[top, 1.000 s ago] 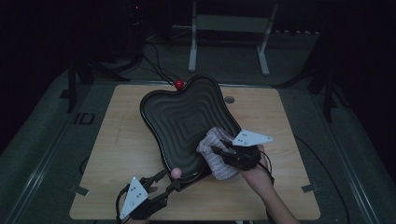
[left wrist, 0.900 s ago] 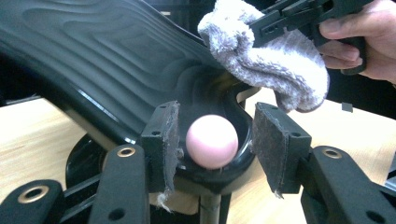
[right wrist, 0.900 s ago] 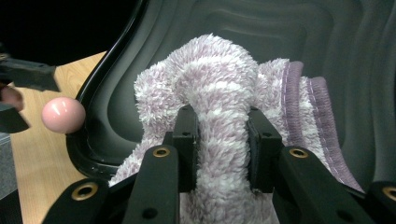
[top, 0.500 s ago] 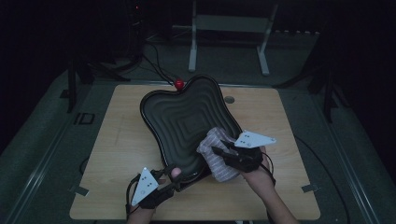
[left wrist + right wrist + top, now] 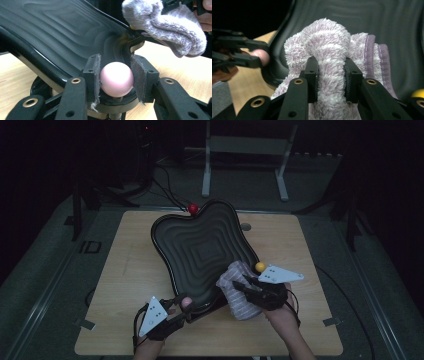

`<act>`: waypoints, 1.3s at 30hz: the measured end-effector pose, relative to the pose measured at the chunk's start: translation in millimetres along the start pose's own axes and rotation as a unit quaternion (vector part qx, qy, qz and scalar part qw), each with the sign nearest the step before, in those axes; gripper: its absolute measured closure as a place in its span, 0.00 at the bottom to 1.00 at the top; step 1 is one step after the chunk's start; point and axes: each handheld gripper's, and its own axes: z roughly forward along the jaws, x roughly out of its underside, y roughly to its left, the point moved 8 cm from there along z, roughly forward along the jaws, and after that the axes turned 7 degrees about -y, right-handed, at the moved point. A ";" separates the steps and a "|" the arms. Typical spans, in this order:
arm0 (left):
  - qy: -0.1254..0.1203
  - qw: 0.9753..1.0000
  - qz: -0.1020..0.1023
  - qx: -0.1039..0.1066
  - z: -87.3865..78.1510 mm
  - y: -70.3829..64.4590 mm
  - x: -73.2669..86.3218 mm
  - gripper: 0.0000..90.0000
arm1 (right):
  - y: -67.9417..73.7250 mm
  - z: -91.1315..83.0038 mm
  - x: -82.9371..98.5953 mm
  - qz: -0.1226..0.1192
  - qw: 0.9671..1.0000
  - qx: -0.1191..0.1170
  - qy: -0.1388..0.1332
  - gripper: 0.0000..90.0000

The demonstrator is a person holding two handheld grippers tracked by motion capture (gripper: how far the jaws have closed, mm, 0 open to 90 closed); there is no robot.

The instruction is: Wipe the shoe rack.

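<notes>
A black ridged tray lies tilted on the wooden table, with knobs on its corners. My left gripper is shut on the pink knob at the tray's near corner. My right gripper is shut on a fluffy lilac-and-white cloth held against the tray's near right edge; between its pads the cloth bunches up. A yellow knob sits beside the cloth, and a red knob marks the far corner.
The wooden table has bare board left and right of the tray. A metal stand and cables lie on the dark floor behind the table. The person's hands enter from the bottom edge.
My left gripper has moved right and forward and closed on the pink knob. The right gripper with the cloth has shifted slightly along the tray's edge.
</notes>
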 end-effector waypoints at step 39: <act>0.022 1.000 0.018 0.011 6.7 10.6 4.0 0.67 | -92.7 -28.4 61.3 0.049 0.992 0.112 0.036 0.78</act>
